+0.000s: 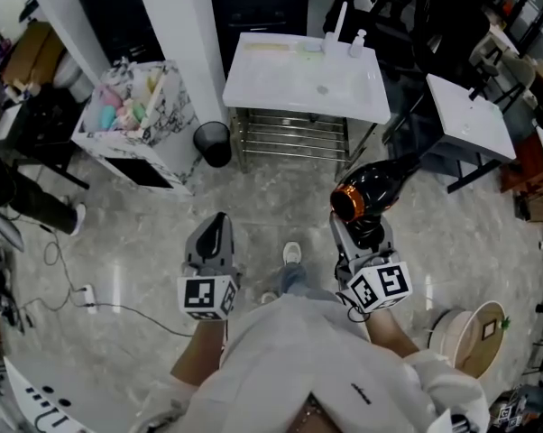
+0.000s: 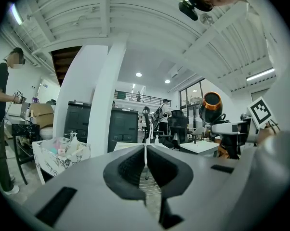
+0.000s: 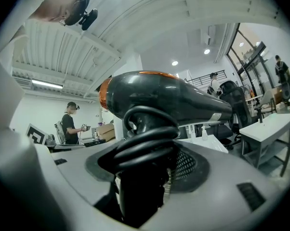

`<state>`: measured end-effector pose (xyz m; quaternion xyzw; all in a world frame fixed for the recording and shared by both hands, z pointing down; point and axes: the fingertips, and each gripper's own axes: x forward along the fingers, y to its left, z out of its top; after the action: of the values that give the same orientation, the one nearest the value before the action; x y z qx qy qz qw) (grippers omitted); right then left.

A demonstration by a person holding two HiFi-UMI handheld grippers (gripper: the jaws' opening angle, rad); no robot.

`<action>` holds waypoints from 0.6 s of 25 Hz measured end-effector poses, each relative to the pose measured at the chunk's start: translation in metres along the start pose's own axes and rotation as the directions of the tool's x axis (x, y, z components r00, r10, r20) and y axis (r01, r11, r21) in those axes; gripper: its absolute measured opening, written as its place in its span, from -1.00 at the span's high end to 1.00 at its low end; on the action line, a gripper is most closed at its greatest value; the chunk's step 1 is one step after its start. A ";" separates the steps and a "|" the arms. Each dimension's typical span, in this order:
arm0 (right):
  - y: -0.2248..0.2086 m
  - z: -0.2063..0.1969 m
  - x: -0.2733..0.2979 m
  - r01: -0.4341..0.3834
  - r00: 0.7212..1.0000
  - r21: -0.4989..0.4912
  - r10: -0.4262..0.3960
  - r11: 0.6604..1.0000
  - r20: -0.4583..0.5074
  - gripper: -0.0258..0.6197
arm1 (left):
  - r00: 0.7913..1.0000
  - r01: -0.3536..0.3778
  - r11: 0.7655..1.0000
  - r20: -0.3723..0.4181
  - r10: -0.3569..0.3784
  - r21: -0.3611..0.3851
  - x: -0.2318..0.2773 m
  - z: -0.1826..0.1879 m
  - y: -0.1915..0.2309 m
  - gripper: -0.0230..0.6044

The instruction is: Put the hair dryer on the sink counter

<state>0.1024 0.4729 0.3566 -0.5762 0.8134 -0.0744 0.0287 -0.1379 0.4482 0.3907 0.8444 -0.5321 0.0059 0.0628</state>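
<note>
The hair dryer [image 1: 372,190] is up in the air, near me and well short of the far sink counter [image 1: 280,79]. I fear its heavy body could pivot or slip. My right gripper [image 1: 362,231] pinches only the handle wrapped in cord [image 3: 145,138], so the body rides above the fingers [image 3: 187,163]. My left gripper [image 1: 216,234] is pressed together and empty.

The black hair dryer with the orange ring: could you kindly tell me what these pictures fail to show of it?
Black orange-ringed hair dryer:
- Handle: right gripper view, buried under coiled black cable and right tongs.
- Nozzle mouth: head view, turned away.
- Switches: left gripper view, too small.
</note>
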 end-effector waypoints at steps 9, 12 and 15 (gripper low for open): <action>-0.064 0.008 0.082 -0.017 0.999 0.010 0.018 1.000 -0.028 0.05 | 1.000 0.009 1.000 -0.026 -0.008 0.014 0.108 0.010 0.003 0.82; -0.080 0.012 0.107 -0.033 0.999 0.012 0.033 0.999 -0.034 0.05 | 1.000 0.009 1.000 -0.027 -0.008 0.019 0.141 0.015 0.003 0.82; -0.096 0.016 0.130 -0.053 0.998 0.016 0.054 0.998 -0.038 0.05 | 1.000 0.000 1.000 -0.027 0.001 0.027 0.171 0.021 0.004 0.82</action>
<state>0.1507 0.3175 0.3604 -0.5526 0.8283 -0.0906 0.0195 -0.0686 0.2902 0.3831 0.8449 -0.5312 0.0244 0.0585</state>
